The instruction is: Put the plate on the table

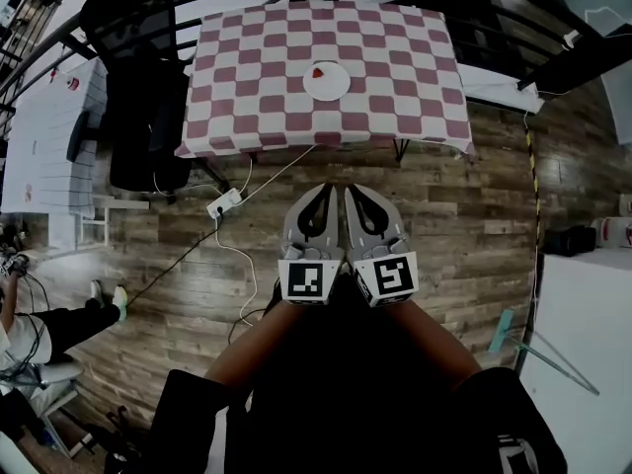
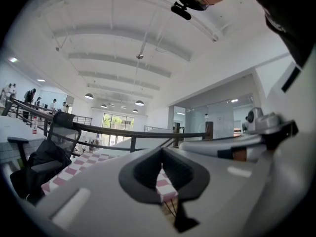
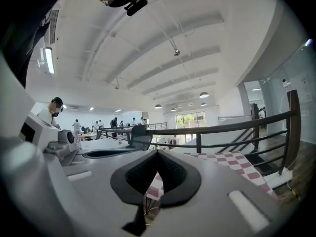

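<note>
A white plate (image 1: pixel 326 80) with a small red thing on it rests near the middle of the table (image 1: pixel 415 117), which has a red-and-white checked cloth. In the head view my left gripper (image 1: pixel 328 192) and right gripper (image 1: pixel 349 192) are held side by side over the wooden floor, short of the table's near edge and pointing at it. Both have their jaws together with nothing between them. The left gripper view shows the left gripper (image 2: pixel 161 153) shut, with the checked cloth (image 2: pixel 74 169) beyond. The right gripper view shows the right gripper (image 3: pixel 158 155) shut, with the cloth (image 3: pixel 237 164) ahead.
A black office chair (image 1: pixel 138 87) stands at the table's left end. A white power strip (image 1: pixel 224 203) and its cables lie on the floor just left of the grippers. A dark railing (image 1: pixel 553 18) curves behind the table. A seated person (image 1: pixel 39 329) is at lower left.
</note>
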`<move>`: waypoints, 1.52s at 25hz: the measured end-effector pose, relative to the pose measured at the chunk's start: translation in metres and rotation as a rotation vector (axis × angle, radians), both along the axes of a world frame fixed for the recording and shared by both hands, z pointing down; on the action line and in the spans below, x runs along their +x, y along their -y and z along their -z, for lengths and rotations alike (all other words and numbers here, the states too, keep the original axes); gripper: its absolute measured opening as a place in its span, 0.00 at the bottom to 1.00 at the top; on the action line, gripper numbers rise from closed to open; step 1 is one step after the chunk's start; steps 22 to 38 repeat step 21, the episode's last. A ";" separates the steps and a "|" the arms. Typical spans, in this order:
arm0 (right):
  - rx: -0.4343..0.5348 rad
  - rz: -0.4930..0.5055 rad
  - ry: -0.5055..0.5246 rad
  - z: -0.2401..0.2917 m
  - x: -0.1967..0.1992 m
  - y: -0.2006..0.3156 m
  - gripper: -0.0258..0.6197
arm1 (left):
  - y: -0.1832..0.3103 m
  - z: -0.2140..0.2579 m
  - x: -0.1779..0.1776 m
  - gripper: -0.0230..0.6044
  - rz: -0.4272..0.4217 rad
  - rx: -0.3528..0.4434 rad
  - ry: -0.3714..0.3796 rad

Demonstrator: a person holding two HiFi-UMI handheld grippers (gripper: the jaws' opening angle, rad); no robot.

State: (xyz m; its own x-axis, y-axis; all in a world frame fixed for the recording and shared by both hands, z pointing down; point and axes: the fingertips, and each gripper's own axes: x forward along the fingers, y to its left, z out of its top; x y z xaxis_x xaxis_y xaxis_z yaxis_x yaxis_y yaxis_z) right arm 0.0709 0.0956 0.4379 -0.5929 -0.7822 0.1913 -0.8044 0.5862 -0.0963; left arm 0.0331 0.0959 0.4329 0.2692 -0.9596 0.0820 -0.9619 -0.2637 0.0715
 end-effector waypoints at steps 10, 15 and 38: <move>0.048 -0.009 0.015 0.010 0.015 -0.043 0.04 | -0.054 0.011 0.008 0.05 0.027 0.041 0.029; 0.036 -0.021 0.041 0.010 0.023 -0.055 0.04 | -0.070 0.010 0.020 0.05 0.009 0.034 0.025; 0.057 -0.033 0.022 0.012 0.028 -0.066 0.04 | -0.079 0.008 0.027 0.05 -0.008 0.027 0.030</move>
